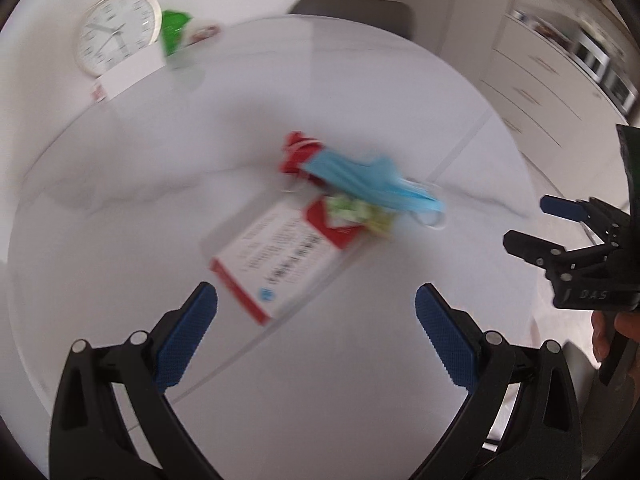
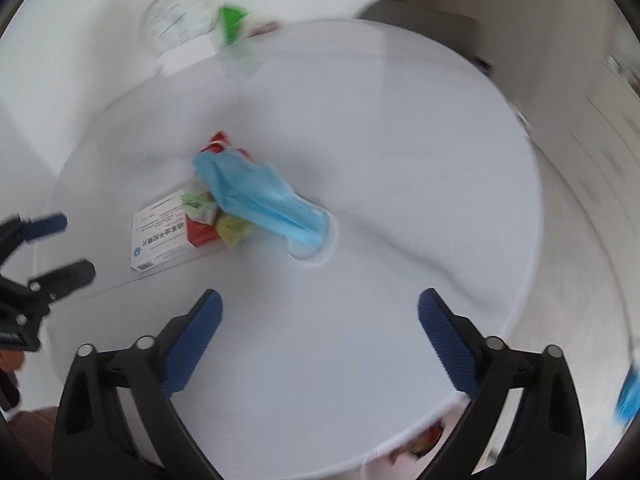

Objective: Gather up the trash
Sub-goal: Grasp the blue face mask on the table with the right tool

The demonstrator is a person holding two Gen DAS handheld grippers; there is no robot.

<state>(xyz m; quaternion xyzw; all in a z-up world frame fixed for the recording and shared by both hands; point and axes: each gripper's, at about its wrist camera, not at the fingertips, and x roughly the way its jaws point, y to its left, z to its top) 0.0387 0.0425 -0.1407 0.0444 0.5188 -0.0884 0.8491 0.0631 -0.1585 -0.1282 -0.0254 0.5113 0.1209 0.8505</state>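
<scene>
A heap of trash lies in the middle of the round white table: a blue face mask, a red wrapper, crumpled green-yellow wrappers, and a flat white and red medicine box. My left gripper is open and empty, just short of the box. My right gripper is open and empty, short of the mask; it also shows at the right edge of the left wrist view.
A white wall clock leans at the table's far left edge beside a white card and a green packet. A dark chair back stands behind the table. White drawers are at the right.
</scene>
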